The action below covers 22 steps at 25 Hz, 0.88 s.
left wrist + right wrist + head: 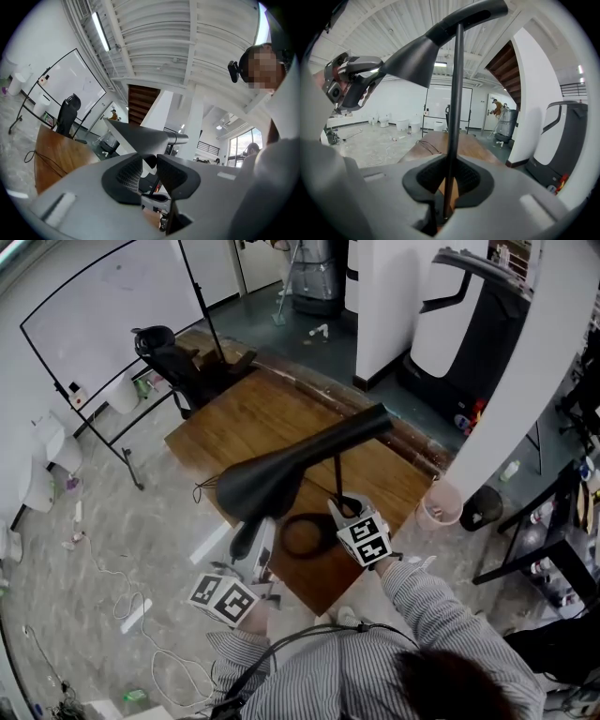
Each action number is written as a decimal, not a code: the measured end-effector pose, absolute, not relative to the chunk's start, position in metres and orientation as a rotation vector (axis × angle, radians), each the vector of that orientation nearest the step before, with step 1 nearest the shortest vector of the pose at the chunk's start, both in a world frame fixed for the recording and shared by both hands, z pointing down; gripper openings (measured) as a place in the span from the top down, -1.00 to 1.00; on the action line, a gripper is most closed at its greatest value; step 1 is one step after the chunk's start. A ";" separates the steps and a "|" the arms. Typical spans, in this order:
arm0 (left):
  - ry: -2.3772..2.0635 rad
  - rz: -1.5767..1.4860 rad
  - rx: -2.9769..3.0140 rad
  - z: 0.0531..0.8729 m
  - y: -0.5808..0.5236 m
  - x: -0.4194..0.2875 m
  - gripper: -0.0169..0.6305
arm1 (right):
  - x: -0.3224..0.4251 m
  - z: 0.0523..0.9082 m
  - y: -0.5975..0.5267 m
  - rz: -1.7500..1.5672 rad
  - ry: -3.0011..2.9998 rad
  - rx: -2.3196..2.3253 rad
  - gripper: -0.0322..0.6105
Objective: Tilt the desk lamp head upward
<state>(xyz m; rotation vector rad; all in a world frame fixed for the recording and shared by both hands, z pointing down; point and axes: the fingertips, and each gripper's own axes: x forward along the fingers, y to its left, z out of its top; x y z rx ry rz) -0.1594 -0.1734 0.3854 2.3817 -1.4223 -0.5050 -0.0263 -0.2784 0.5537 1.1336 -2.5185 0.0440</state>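
Grippers: the right gripper (449, 180) has its jaws closed on the lamp pole (456, 93), low on the upright black rod. The left gripper (150, 163) has its jaws drawn narrow onto the wide rim of the lamp head (267, 482), with one pad on either side of the shade wall. In the head view it sits under the mouth of the shade, left of the right gripper.

Whiteboard (103, 301): on a black frame at the far left, well apart from the lamp.

Wooden table (253, 423): at the centre, bearing the lamp.

Office chair (173, 357): black, at the table's far left corner.

Lamp head: a black cone above the near part of the table. It is tilted, with its wide mouth low and toward the person and its narrow neck rising to the far right, where it meets the top of the pole.

Ring base (302, 535): a flat black hoop on the table's near end, just beside the right gripper.

Cable (202, 491): a thin dark cord at the table's left edge.
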 end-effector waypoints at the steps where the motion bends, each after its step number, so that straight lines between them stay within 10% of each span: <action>1: -1.438 -0.512 2.388 0.379 -0.173 -0.163 0.67 | -0.026 0.553 -0.278 0.044 -2.515 1.130 0.76; 22: -1.585 -0.718 2.657 0.239 -0.180 -0.177 0.74 | -0.029 0.552 -0.276 0.030 -2.520 1.114 0.76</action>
